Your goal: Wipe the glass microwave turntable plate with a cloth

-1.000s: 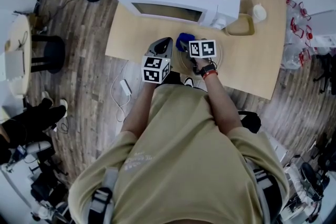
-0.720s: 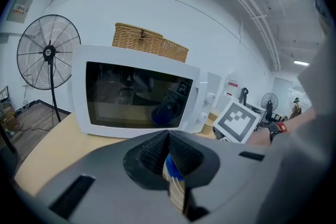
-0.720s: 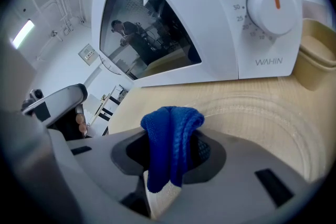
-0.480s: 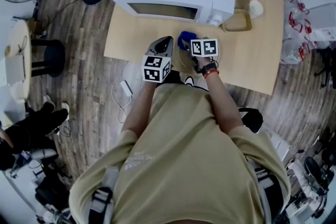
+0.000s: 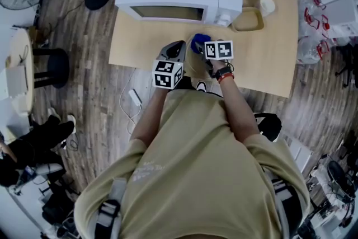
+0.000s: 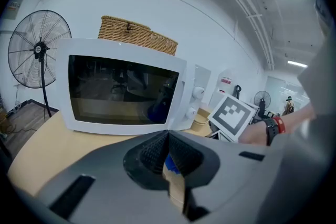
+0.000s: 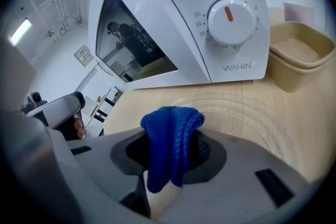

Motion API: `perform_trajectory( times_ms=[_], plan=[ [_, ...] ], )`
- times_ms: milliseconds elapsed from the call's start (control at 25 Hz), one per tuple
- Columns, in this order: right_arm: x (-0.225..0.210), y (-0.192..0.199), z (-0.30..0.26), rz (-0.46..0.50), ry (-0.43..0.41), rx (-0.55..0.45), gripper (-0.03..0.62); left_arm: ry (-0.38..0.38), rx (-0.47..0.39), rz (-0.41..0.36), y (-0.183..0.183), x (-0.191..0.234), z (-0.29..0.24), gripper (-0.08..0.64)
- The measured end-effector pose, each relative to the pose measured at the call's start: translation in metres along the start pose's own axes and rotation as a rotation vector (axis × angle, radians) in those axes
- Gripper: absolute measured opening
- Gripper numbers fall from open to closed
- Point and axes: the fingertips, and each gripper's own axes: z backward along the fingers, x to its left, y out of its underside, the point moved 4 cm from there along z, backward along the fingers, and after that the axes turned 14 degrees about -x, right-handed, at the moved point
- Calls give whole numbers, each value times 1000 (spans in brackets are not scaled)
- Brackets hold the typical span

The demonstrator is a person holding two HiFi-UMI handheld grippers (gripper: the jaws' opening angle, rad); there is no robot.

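**Cloth Clamped and Poised Over the Turntable Plate**

The right gripper (image 7: 172,148) is closed tight on a blue cloth (image 7: 170,123). It hangs just above the near part of the glass plate (image 7: 247,110), which lies flat on the table (image 5: 263,64) in front of the microwave (image 7: 173,23). A beige tub (image 7: 302,55) sits off to the right, clear of the plate.

The left gripper (image 6: 168,136) has its jaws brought together at the tips with nothing between them. The blue that shows through the gap is the cloth beyond. It hovers close beside its partner and does not seem to be steadying the plate.

The cloth is doubled over. Its rounded fold points forward towards the microwave and a loose tail runs back through the jaws, so its long axis lies along the gripper's own line. The plate is round and so has no long axis; its raised rim faces up.

To wipe well, I'd bring the fold down until the fabric, not the hard jaws, meets the glass. Then sweep in arcs that follow the rim before working inward. A clear plate on smooth wood will likely slide or turn under pressure. The free left gripper could press lightly on the near edge to hold it.
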Motion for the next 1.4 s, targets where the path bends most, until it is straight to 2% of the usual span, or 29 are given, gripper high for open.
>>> perform_trajectory(
  times_ms=[640, 840, 1400],
  plan=[
    [-37, -3, 32, -24, 99, -49, 150, 91, 26, -27, 8, -36, -18, 18],
    [-47, -3, 44, -18, 135, -58, 150, 104, 12, 12, 2, -43, -21, 18],
    [-68, 0, 75, 17, 229, -93, 150, 152, 37, 20, 13, -64, -21, 18]
  ],
)
